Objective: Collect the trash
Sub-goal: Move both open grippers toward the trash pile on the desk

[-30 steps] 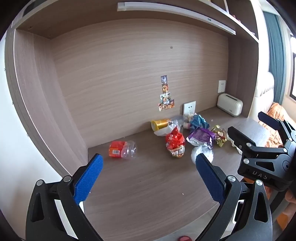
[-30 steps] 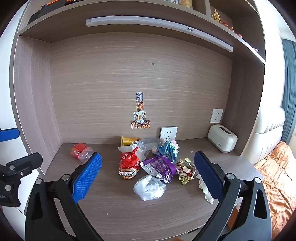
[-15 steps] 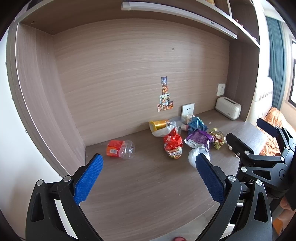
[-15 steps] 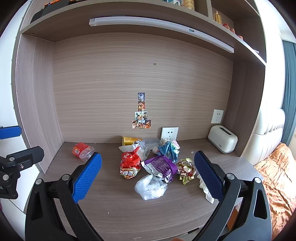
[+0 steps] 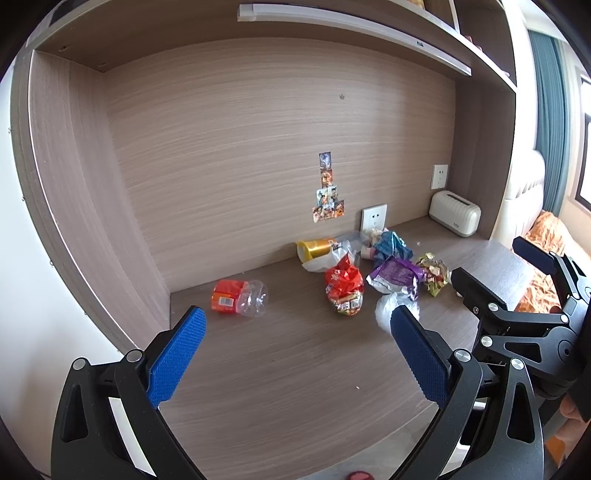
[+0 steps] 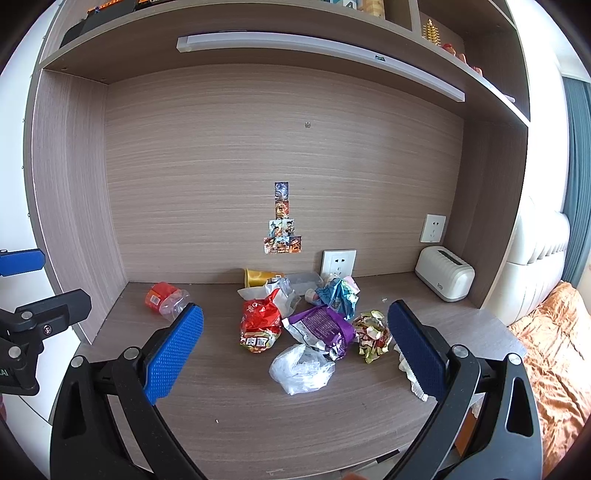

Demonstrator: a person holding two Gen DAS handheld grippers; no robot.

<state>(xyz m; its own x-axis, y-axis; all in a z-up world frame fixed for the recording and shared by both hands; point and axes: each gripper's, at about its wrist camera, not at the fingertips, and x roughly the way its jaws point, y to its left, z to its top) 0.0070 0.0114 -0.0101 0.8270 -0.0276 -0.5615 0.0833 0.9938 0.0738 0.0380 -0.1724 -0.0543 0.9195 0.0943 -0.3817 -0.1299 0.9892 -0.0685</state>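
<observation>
Trash lies on the wooden desk (image 6: 258, 406): a red snack bag (image 6: 258, 325), a purple wrapper (image 6: 321, 328), a clear plastic bag (image 6: 301, 369), a gold crumpled wrapper (image 6: 371, 334), a blue wrapper (image 6: 338, 295), a yellow cup (image 6: 258, 277) on its side and a crushed bottle with an orange label (image 6: 164, 297). My right gripper (image 6: 295, 354) is open and empty, held back above the desk's front. My left gripper (image 5: 295, 354) is open and empty, left of the pile; the bottle (image 5: 238, 298) and red bag (image 5: 343, 290) lie ahead of it.
A white toaster-shaped box (image 6: 445, 273) stands at the back right. Wall sockets (image 6: 338, 264) and stickers (image 6: 282, 221) are on the back panel. Shelves (image 6: 295, 22) hang overhead. An orange bedcover (image 6: 546, 350) lies to the right. A white toothed strip (image 6: 412, 376) lies by the right finger.
Both grippers have drawn back and tilted up a little, so the trash sits slightly farther off. Both stay open. Nothing on the desk has moved.
</observation>
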